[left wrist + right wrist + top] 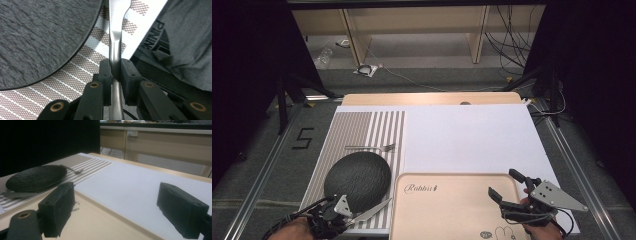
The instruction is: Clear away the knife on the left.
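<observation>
My left gripper [347,216] is at the near left, shut on the handle of a silver table knife [373,210]. Its blade points right, toward the tray's left edge. In the left gripper view both pads clamp the knife [115,37] handle just beside the dark slate plate [37,37]. That round plate [357,179] rests on a striped placemat [362,125], with a fork [373,147] lying beyond it. My right gripper [502,182] stands open over the right part of the beige tray [447,215], nothing between its jaws. The right gripper view shows the right gripper [117,205], plate [36,180] and fork [75,171].
A white sheet [472,135] covers the table's middle and right. The tray has printed lettering and a small drawing. Grey carpet, black stands and loose cables surround the wooden table. A person's grey sleeve [185,50] is close to the left gripper.
</observation>
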`<state>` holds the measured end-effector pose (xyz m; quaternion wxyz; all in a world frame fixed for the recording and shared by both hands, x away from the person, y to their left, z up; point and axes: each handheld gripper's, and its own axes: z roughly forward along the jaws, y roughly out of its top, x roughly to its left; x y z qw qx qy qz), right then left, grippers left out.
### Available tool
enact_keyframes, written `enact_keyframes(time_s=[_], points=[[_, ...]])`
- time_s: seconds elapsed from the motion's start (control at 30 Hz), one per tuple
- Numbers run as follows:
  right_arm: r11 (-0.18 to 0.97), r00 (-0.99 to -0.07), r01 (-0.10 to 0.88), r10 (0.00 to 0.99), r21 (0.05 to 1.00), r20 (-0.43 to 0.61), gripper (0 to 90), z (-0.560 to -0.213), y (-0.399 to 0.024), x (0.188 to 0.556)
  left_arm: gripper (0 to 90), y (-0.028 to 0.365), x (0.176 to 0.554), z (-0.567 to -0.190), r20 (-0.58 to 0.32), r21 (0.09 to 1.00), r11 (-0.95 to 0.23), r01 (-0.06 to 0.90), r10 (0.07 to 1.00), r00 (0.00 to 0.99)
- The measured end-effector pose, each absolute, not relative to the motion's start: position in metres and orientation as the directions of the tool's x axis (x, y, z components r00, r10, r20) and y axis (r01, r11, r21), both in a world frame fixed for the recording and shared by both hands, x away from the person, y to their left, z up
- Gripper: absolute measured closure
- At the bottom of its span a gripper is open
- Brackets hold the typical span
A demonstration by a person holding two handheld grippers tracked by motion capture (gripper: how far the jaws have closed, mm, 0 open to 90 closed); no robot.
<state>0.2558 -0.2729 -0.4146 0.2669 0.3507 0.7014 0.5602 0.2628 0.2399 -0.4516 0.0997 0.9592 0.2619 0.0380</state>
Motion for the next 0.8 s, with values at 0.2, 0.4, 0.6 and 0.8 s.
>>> enact_keyframes(time_s=[0.2,0.4,0.6,0.8], points=[[0.126,-0.612,0.194,0.791,0.973,0.02,15.6,-0.415,-0.273,0.256,79.2,0.239,0.262,-0.447,0.012,0.245,-0.828,0.505,0.523,0.852],[0.126,-0.611,0.196,0.791,0.972,0.021,15.6,-0.415,-0.273,0.256,79.2,0.231,0.262,-0.435,0.003,0.331,-0.784,0.525,0.558,0.83],[0.128,-0.613,0.189,0.79,0.974,0.015,15.6,-0.414,-0.273,0.255,79.2,0.218,0.268,-0.428,0.0,0.412,-0.726,0.551,0.605,0.796],[0.124,-0.611,0.188,0.791,0.974,0.017,15.6,-0.413,-0.274,0.254,79.2,0.202,0.273,-0.427,-0.017,0.449,-0.701,0.554,0.613,0.79]])
